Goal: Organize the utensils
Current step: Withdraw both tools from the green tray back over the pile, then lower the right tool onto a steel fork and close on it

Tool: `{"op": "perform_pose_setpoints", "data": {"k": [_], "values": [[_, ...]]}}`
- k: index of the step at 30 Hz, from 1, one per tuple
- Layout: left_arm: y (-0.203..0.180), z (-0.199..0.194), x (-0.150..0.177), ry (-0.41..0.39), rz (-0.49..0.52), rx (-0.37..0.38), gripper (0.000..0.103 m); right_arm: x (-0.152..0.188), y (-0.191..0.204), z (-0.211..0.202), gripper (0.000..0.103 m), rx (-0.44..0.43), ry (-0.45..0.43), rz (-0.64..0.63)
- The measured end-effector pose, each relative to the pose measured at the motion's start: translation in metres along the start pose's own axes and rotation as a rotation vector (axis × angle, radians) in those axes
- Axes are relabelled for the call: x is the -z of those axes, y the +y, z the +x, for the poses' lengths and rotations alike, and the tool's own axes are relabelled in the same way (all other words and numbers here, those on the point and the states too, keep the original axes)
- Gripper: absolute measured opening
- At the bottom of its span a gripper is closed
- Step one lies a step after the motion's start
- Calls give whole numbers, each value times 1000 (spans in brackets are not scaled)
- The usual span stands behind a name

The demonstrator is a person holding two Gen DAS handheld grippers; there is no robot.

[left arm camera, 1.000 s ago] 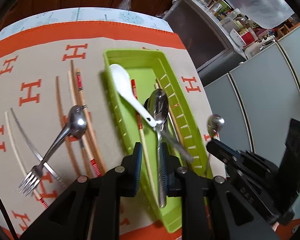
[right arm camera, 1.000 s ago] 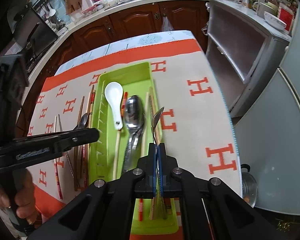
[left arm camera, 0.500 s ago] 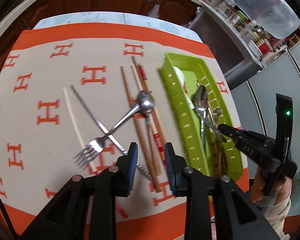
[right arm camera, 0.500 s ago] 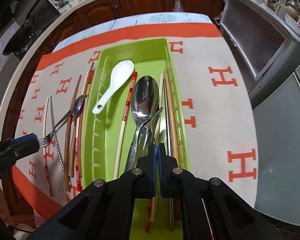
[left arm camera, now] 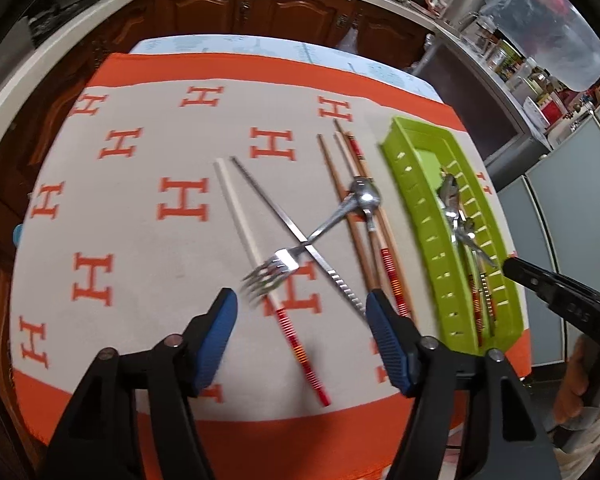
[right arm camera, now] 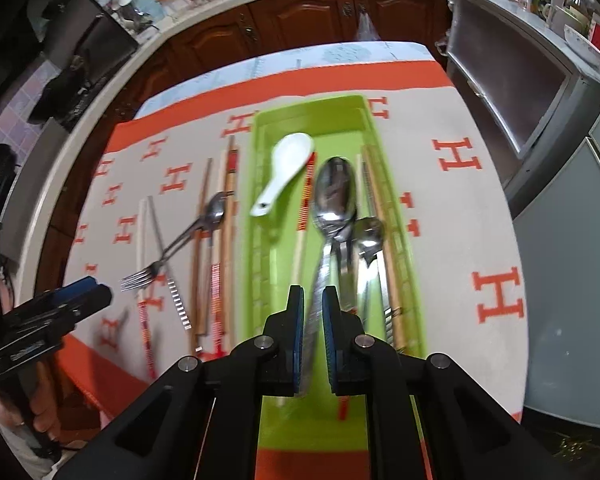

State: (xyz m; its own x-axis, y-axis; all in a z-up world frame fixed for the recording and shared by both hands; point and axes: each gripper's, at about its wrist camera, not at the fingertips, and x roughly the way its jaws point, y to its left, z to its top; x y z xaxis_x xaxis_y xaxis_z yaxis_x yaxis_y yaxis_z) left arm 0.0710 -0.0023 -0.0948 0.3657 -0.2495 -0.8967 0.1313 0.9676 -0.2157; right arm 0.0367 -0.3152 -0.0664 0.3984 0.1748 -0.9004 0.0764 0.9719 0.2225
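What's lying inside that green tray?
Inside the green tray lie a white ceramic spoon, a large metal spoon, a smaller metal spoon and several chopsticks. The gripper hides the handles' near ends, and overlapping blurs the chopstick count.

Dark wooden cabinets [right arm camera: 300, 20] under pale countertop [right arm camera: 148, 46], grey appliance doors [left arm camera: 556, 216] at right

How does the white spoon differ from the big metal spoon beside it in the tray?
The white spoon is opaque white with a short, stubby handle; the big metal spoon is shiny steel with a long, slim handle. The white spoon lies tilted, bowl toward the tray's far end and clear of both grippers; the metal spoon's handle runs back between the right gripper fingers. Both lie inside the green tray, bowls facing up.
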Motion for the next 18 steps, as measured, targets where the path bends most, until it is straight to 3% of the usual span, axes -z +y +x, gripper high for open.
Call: {"op": "perform_pose_setpoints", "data": {"k": [10,18], "values": [[38,-14,22,-25,-31,-67,66,25,50,-17,12,-81,3,-21],[60,-4,32,3,-80,-47,67,25,86,2,12,-120,50,-50]]}}
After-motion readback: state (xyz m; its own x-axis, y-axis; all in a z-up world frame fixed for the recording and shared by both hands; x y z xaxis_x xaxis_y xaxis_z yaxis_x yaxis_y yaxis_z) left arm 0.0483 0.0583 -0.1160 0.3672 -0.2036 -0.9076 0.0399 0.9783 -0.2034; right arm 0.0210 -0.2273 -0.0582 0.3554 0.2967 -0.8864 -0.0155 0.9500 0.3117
